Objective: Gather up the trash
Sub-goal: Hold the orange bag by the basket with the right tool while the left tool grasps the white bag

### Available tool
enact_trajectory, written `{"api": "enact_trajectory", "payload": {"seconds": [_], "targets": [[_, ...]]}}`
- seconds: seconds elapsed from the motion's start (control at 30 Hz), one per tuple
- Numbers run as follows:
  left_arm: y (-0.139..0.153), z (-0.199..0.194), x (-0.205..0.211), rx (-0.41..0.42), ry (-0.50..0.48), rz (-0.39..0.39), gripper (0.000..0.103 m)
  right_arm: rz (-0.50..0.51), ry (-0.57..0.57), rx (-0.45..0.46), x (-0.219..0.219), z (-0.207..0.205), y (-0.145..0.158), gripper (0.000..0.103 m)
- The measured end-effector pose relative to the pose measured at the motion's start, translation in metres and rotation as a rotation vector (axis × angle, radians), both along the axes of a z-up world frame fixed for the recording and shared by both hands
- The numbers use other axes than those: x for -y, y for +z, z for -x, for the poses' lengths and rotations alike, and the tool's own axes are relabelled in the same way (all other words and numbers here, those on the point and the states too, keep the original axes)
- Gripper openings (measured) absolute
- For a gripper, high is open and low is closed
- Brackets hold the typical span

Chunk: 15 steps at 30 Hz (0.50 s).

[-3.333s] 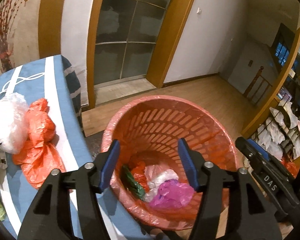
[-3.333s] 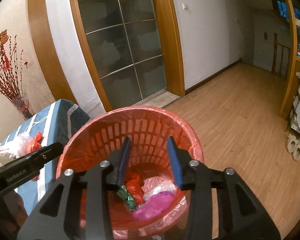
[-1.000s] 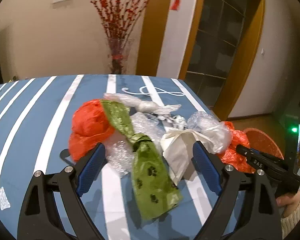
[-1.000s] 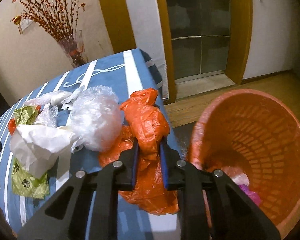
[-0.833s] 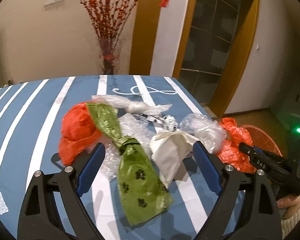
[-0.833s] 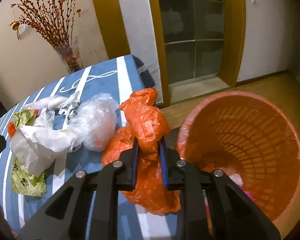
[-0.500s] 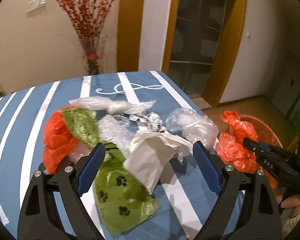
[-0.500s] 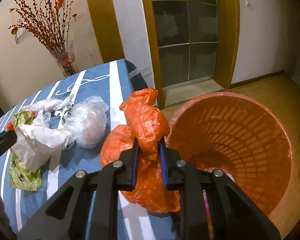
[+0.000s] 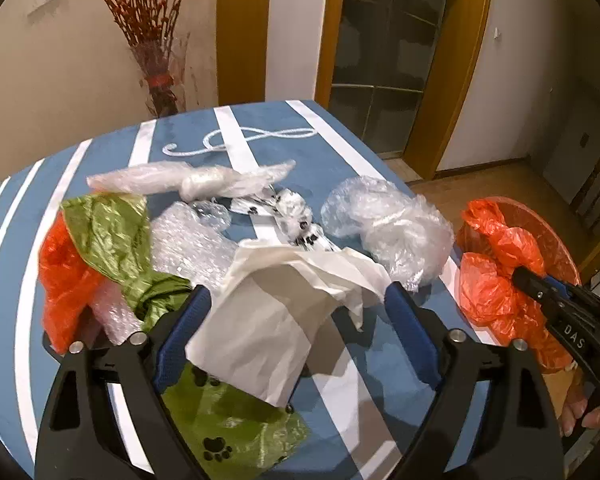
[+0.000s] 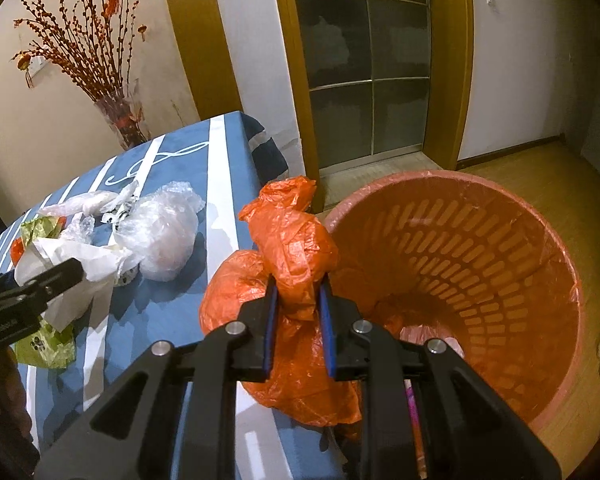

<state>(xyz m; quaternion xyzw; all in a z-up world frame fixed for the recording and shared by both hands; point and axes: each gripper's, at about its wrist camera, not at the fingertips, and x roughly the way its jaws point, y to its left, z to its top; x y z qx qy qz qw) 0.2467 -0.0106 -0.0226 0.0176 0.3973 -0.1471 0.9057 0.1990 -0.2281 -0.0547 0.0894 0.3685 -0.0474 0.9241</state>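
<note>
A: We see the right gripper (image 10: pixel 298 324) pinching the crumpled orange plastic bag (image 10: pixel 296 248), beside the orange basket (image 10: pixel 500 248).

B: We note the left gripper (image 9: pixel 296 320) closing, straddling the white paper bag (image 9: pixel 268 328) on the table (image 9: pixel 340 160).

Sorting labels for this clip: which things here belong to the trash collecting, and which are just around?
Job: orange bag clamped in right tongs; white paper bag between closing left tongs; clear plastic wad; green paw-print bag; orange basket.
Around: twig vase; glass door.
</note>
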Motion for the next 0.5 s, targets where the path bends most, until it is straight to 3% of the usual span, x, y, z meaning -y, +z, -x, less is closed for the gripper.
{"api": "enact_trajectory", "payload": {"seconds": [0.27,0.5], "targets": [[-0.0030,0.0034,-0.0003,-0.009,-0.038,0.047,0.043,-0.002,-0.002,-0.008,0.0002,0.0006,-0.0027,0.019],[-0.0008,0.0075,-0.0014,0.009,-0.043,0.065,0.034,-0.008,0.008,-0.013,-0.0025,-0.0010,-0.0057,0.019]]}}
